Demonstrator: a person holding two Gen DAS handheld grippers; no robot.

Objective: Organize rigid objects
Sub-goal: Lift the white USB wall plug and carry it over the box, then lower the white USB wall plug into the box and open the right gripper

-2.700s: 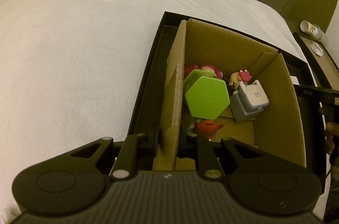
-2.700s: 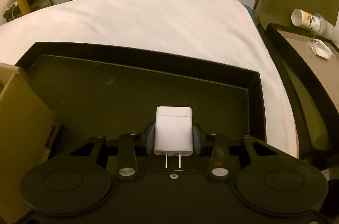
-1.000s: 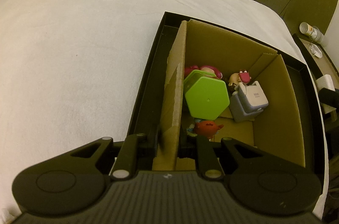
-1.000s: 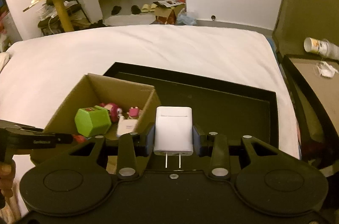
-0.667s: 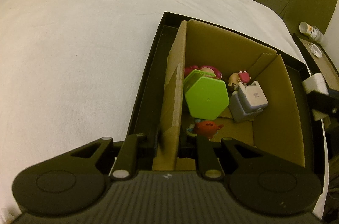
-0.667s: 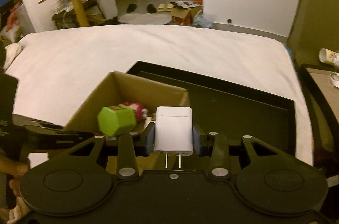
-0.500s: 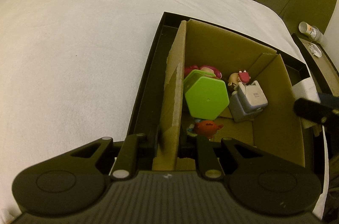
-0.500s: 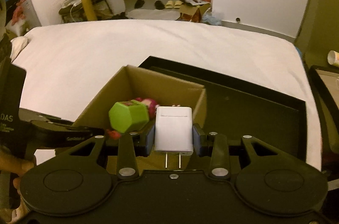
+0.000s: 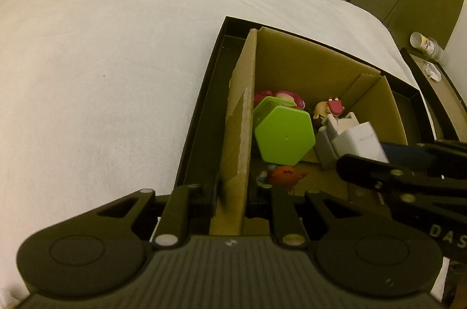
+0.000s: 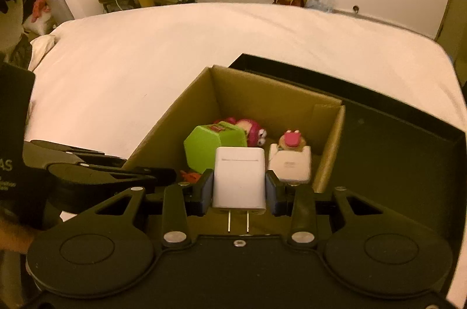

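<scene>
My left gripper (image 9: 230, 201) is clamped on the near-left wall of the cardboard box (image 9: 306, 69), one finger outside, one inside. The box sits in a black tray (image 9: 198, 116) on the white bed (image 9: 102, 69). Inside the box lie a green hexagonal container (image 9: 284, 138), a pink plush toy (image 9: 287, 97) behind it, a small orange figure (image 9: 284, 176), a little doll (image 9: 328, 109) and a grey-white cube (image 9: 324, 142). From the right, my right gripper (image 9: 376, 154) reaches over the box, holding a white charger (image 9: 360, 141).

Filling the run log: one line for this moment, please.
left gripper: shut on cardboard box wall | right gripper: shut on white charger, over box
</scene>
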